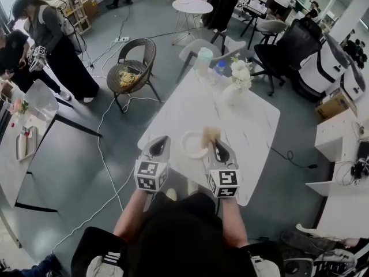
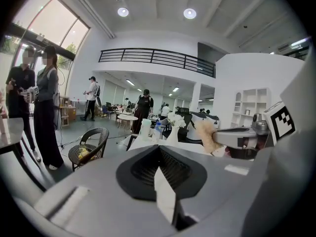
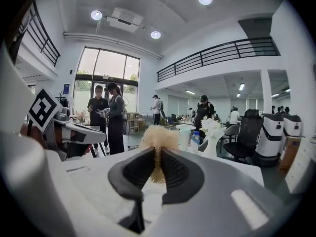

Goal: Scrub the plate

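Note:
A white plate point(image 1: 191, 146) lies on the white marble table point(image 1: 253, 126), near its front edge. My right gripper point(image 1: 215, 143) is shut on a tan fluffy scrubber point(image 1: 211, 134), held just over the plate's right rim. In the right gripper view the scrubber point(image 3: 158, 138) sticks up from between the closed jaws point(image 3: 158, 154). My left gripper point(image 1: 162, 139) hovers left of the plate, apart from it. Its jaws meet with nothing between them point(image 2: 159, 148). The left gripper view catches the scrubber point(image 2: 206, 135) to its right.
At the table's far end stand a vase of white flowers point(image 1: 237, 79), a bottle point(image 1: 218, 68) and a pale green cup point(image 1: 204, 56). A wicker chair point(image 1: 134, 68) is beyond the table's left side. Two people point(image 1: 43, 36) are at the far left. A cable point(image 1: 104, 149) runs across the floor.

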The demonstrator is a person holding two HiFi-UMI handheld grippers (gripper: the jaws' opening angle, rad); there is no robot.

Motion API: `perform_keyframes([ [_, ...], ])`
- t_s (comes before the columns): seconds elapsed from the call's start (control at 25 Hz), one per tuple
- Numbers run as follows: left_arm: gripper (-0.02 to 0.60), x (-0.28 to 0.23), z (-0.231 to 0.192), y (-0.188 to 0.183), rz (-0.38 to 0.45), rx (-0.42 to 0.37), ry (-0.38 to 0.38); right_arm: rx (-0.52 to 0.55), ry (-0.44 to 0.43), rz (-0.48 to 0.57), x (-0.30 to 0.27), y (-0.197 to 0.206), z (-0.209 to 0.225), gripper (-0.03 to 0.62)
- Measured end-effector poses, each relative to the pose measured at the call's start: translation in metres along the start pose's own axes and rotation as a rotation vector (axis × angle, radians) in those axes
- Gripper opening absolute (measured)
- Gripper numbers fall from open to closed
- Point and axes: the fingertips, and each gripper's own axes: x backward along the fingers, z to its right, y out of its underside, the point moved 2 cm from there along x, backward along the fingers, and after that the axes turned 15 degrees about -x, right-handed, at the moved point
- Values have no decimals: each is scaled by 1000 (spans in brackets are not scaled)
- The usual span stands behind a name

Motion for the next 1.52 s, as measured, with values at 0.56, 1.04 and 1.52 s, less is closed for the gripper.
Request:
perform_keyframes([
  [0.56,6,48,24,-15,88,-42,47,-23,54,83,69,11,-16,41],
  [1.04,6,55,32,-18,89,-53,66,-51,52,93,77,12,-18,41],
  [1.52,6,62,33,-14,93,-57,79,-46,50,97,80,15,-27,41],
])
